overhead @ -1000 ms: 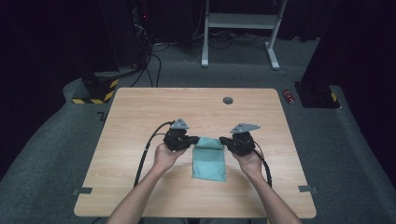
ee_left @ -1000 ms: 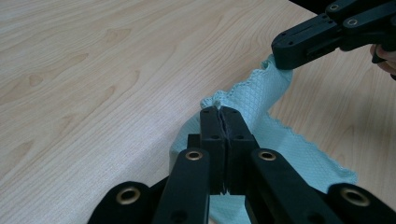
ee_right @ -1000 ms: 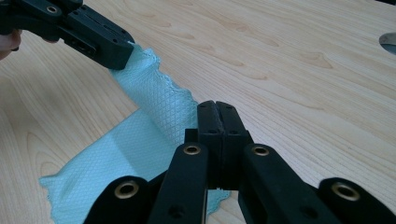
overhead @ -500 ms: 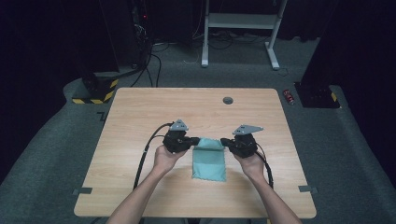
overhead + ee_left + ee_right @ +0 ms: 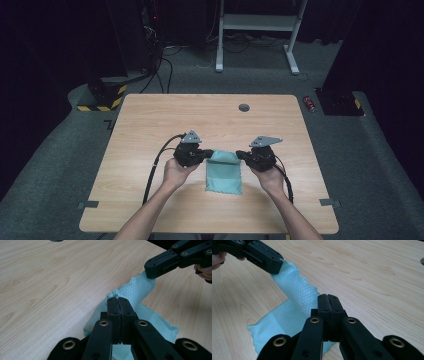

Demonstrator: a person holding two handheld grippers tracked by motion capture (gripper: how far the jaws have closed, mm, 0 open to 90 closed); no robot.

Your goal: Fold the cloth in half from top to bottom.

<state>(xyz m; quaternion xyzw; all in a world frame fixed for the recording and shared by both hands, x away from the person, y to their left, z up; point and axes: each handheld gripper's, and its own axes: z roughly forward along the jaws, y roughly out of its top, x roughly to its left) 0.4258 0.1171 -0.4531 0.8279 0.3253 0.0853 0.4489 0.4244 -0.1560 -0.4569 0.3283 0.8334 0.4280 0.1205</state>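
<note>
**High view: two grippers hold a soft blue cloth by its far corners**

The high view shows a wooden table (image 5: 150, 130) with a small blue-green cloth (image 5: 223, 172) lying on it, close to the person's side. The landmark here is the round grey hole (image 5: 244, 107) in the table top. The cloth lies well on the near side of that hole, a little toward the person's left.

The left gripper (image 5: 206, 154) is at the far left corner of the cloth. The right gripper (image 5: 242, 154) is at the far right corner. In the left gripper view, the jaws are pressed tight together with a little bunch of cloth (image 5: 140, 290) pinched between them. In the right gripper view, the jaws are also closed flat together, and the cloth (image 5: 294, 300) runs in under their tips, so this corner looks pinched too.

The far edge hangs in a soft curve between the two grippers, lifted a bit off the table. The near part still lies flat on the wood.

This cloth looks very light and floppy. It has a bumpy diamond weave and a wavy edge, so it should not slip out easily. It will bend and sag wherever nothing holds it. It will not break. The corners are the best place to hold it, because then the edge between them stays neat when pulled gently apart.
</note>
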